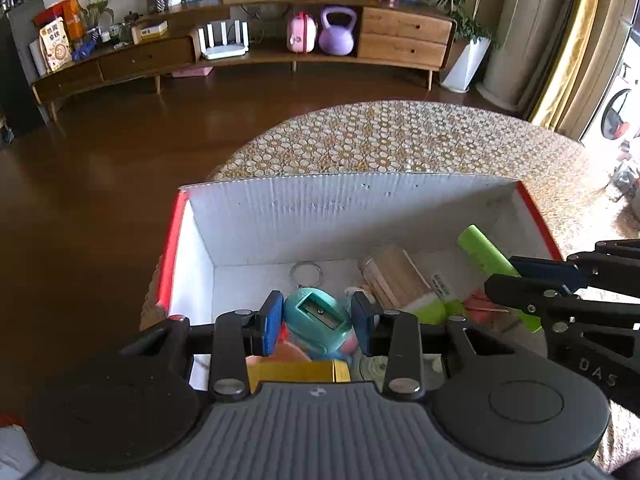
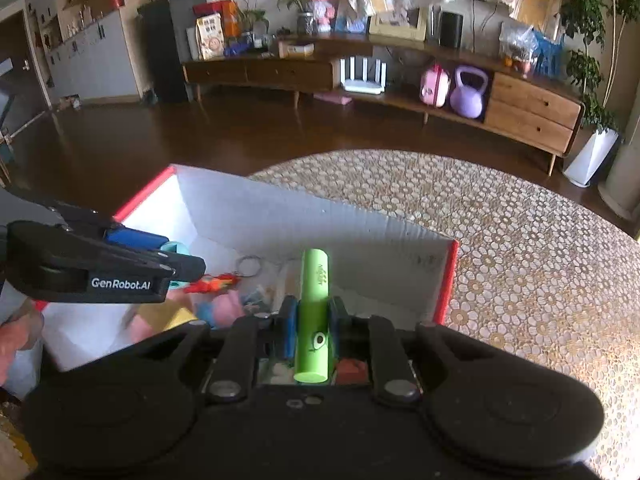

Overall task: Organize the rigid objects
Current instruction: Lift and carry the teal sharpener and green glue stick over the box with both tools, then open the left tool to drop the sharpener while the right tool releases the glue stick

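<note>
The left hand-held gripper [image 1: 316, 320] was clamped on a teal pencil sharpener [image 1: 318, 318], its blue pads pressed to either side — held just above the near end of the cardboard box [image 1: 280, 216]. The right hand-held gripper [image 2: 313, 328] was clamped on a green tube [image 2: 314, 312], which stuck out forward over the box's right part. The box, white inside with red edges, stood open on the bench [image 1: 380, 140], which wore a patterned cloth. Inside it lay a metal key ring [image 1: 306, 272] near the far wall, a bundle of wooden sticks [image 1: 394, 280], a red toy [image 2: 212, 283], a yellow block [image 1: 298, 372] and some pink and blue pieces too blurred to name.
</note>
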The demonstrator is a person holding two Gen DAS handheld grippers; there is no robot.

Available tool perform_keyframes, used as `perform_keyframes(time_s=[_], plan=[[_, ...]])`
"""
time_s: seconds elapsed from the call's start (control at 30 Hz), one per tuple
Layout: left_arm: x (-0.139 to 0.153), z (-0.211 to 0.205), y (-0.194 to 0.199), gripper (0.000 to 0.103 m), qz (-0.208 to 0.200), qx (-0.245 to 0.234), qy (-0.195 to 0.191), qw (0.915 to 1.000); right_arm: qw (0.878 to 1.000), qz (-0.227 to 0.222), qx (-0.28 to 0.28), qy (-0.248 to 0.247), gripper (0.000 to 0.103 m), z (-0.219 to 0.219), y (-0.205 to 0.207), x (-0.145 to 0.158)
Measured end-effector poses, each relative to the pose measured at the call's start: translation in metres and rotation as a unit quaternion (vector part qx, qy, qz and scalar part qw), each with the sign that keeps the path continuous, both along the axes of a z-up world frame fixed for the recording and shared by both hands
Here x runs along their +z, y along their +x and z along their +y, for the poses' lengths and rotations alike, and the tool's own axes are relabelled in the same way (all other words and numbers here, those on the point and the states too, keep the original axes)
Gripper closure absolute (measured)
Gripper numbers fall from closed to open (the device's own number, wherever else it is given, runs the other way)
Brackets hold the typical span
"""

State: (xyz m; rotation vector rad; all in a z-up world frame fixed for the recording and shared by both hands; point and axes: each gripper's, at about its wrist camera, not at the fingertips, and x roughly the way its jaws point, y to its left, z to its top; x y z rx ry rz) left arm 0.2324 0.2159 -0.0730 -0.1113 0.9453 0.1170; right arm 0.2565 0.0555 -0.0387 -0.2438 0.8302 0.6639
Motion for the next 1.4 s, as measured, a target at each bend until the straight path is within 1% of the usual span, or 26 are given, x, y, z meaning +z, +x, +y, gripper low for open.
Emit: perform_keyframes(time_s=[0.13, 0.37, 0.53, 0.7, 0.87, 1.1, 1.13, 1.2, 1.27, 1.4], plan=[[-0.013, 0.002, 0.016, 0.067, 0.012, 0.001, 0.001, 0.9999, 1.0, 0.012, -0.002, -0.016, 0.088, 0.008, 0.011, -0.016], [-0.028, 0.001, 0.033, 0.067, 0.034, 0.0, -0.003, 0.9994, 0.999, 0.031, -0.008, -0.039, 0.088, 0.014, 0.013, -0.035], [-0.035, 0.001, 0.043, 0.067, 0.056, 0.0, -0.013, 0.9984, 0.998, 0.04, -0.007, -0.046, 0.088, 0.016, 0.014, -0.037], [-0.037, 0.002, 0.047, 0.067, 0.062, 0.007, -0.024, 0.9978, 0.997, 0.049, -0.007, -0.055, 0.088, 0.021, 0.019, -0.037], [-0.036, 0.004, 0.046, 0.067, 0.066, 0.015, -0.029, 0.9973, 0.998, 0.043, -0.002, -0.049, 0.08, 0.019, 0.013, -0.033], [-0.033, 0.004, 0.036, 0.066, 0.066, 0.027, -0.051, 0.9962, 0.999, 0.034, -0.006, -0.031, 0.075, 0.009, 0.005, -0.019], [-0.032, 0.004, 0.034, 0.065, 0.064, 0.03, -0.053, 0.9961, 0.999, 0.033, -0.007, -0.029, 0.074, 0.006, 0.003, -0.017], [-0.028, 0.002, 0.03, 0.059, 0.061, 0.033, -0.053, 0.9962, 0.999, 0.03, -0.006, -0.025, 0.073, 0.002, -0.002, -0.012], [-0.025, 0.0, 0.026, 0.047, 0.057, 0.034, -0.048, 0.9966, 0.999, 0.026, -0.005, -0.022, 0.072, -0.003, -0.008, -0.006], [-0.016, -0.004, 0.015, 0.045, 0.043, 0.04, -0.048, 0.9972, 1.0, 0.018, 0.0, -0.011, 0.07, -0.012, -0.02, 0.006]])
